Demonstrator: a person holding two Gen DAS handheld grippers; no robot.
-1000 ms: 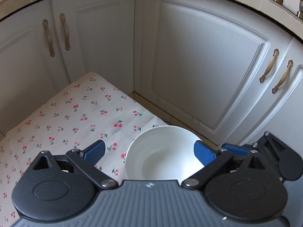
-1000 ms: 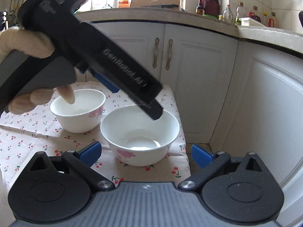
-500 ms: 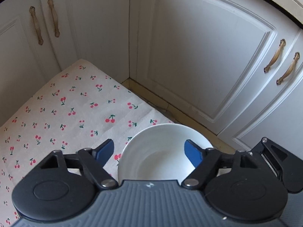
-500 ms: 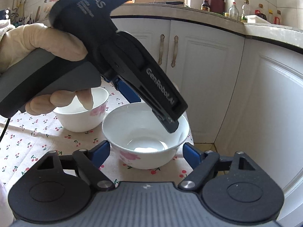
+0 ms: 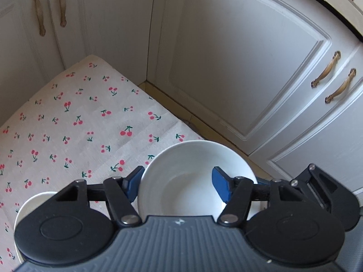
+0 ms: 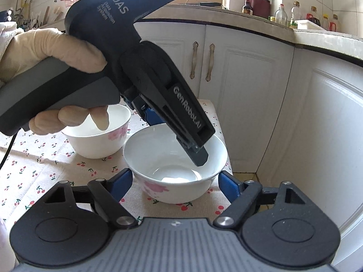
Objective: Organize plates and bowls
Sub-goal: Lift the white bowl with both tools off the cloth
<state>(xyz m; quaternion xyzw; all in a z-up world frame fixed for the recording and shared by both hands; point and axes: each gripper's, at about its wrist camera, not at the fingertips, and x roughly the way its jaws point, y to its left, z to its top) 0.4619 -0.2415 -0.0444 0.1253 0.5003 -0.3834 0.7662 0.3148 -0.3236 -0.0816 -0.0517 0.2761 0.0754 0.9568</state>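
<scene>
A white bowl with a pink flower print stands on the cherry-print cloth near its corner. My left gripper points steeply down onto it. One blue pad lies against the outside of the rim and the other finger is inside the bowl, so it is shut on the wall. My right gripper sits low in front, with a blue pad against each outer side of the same bowl. A second flowered bowl stands just to the left.
White cabinet doors with brass handles close in behind and to the right, with a strip of floor between them and the cloth's edge. A gloved hand holds the left gripper. Bottles crowd the counter above.
The left gripper has dropped toward the bowl and its jaws have closed, one finger now inside the rim. The right gripper's jaws have narrowed onto the bowl's sides.
</scene>
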